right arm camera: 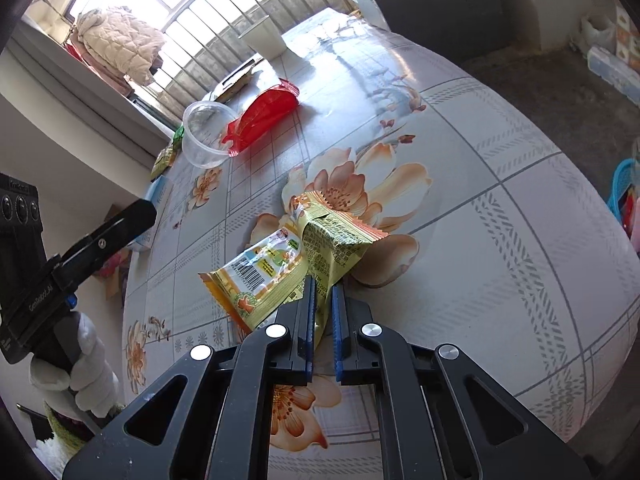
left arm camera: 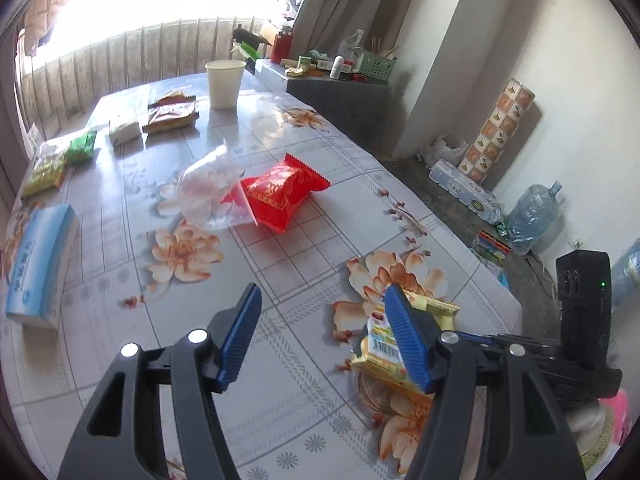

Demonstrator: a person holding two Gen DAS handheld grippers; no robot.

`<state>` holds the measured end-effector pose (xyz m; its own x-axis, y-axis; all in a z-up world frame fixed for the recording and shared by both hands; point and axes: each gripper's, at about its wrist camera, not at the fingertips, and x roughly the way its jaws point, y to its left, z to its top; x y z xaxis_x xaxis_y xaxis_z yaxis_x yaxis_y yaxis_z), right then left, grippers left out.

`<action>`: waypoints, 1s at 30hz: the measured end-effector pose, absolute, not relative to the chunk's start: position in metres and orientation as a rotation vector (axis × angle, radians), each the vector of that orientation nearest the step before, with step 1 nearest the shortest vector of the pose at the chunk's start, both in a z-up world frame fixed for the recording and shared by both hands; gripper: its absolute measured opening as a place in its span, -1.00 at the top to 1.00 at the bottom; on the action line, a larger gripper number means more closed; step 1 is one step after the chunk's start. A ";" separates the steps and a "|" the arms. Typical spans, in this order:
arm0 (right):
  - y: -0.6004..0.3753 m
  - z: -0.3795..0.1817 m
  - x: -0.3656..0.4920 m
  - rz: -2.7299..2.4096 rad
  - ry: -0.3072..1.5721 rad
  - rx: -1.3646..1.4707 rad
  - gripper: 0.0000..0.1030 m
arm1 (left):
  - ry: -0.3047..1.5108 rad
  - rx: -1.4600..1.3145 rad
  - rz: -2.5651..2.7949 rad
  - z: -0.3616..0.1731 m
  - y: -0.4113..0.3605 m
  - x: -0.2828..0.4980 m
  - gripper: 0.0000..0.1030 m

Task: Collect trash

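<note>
While the right gripper had its jaws clenched on the yellow wrapper at the near edge of the surface, the left gripper hung above the cloth with jaws released, holding nothing. Collection looked barely begun. Farther back lay a red packet touching a clear plastic cup, with a paper cup and more wrappers beyond, all uncollected. No bin showed.
</note>
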<state>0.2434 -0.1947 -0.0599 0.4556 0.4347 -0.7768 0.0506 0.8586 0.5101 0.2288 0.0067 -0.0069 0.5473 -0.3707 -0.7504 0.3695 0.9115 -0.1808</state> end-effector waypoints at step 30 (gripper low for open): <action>-0.245 -0.072 0.231 0.291 1.025 0.635 0.89 | 1.130 0.617 -0.308 -0.069 -0.101 0.397 0.58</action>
